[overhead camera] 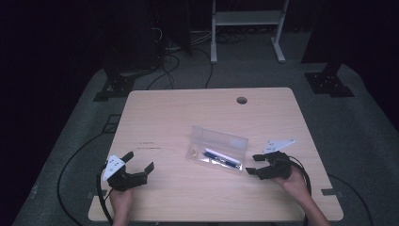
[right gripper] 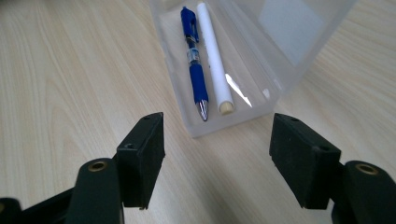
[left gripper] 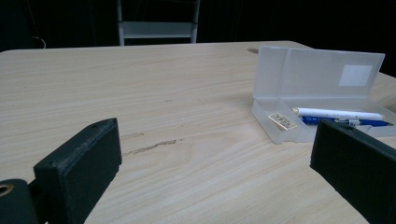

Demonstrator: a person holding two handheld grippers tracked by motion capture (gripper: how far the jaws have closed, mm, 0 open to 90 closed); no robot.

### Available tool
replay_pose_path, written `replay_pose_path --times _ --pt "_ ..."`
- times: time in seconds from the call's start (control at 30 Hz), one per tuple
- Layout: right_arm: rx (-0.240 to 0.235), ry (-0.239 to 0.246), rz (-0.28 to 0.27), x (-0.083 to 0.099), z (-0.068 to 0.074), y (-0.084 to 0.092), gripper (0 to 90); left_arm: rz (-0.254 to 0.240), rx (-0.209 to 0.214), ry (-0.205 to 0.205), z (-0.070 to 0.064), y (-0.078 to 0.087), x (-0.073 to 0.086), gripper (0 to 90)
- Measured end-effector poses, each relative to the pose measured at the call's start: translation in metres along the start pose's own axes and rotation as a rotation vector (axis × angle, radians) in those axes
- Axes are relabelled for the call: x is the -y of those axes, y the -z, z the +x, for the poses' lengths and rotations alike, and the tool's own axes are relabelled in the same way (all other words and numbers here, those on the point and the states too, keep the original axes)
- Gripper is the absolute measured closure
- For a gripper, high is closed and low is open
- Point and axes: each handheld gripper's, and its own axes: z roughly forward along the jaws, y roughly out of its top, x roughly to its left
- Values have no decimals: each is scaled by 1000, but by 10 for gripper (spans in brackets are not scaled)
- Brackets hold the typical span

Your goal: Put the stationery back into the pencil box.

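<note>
While the lid of the clear plastic pencil case (overhead camera: pixel 217 149) stands raised, its tray lies open on the bench (overhead camera: pixel 188 197), right of centre.

Nearest, right claw (right gripper: pixel 218 154): jaws well apart, nothing between them, aimed at the near short end of the case; seen in the high view (overhead camera: pixel 258 165) just beside the case's right-hand end, not touching.

Next, contents of the tray, from the right gripper view: blue pen (right gripper: pixel 194 60) and white pen (right gripper: pixel 212 56), side by side and parallel, tips toward the claw, long axes running away from it along the length of the case. A small pale tag or eraser (left gripper: pixel 282 121) lies at the opposite end of the tray; what it is I cannot tell.

Farther, lid: upright along the back edge, bearing a white label (left gripper: pixel 356 75).

Left claw (overhead camera: pixel 136 162): jaws apart, empty, resting at the near left of the bench, well apart from the case, which lies to its right.

Judgement: the right hand is the nearer one, and any reach into the tray would run along the pens' axis, so the jaws would need to straddle a barrel across its width.

Beyond the bench: a white frame (overhead camera: pixel 247 19) on the floor.
</note>
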Motion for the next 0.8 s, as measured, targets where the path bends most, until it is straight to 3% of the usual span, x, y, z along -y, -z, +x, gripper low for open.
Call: replay_pose_path --times 0.8 --pt "37 -60 -10 35 -5 19 341 1 0 4 0 0 1 11"
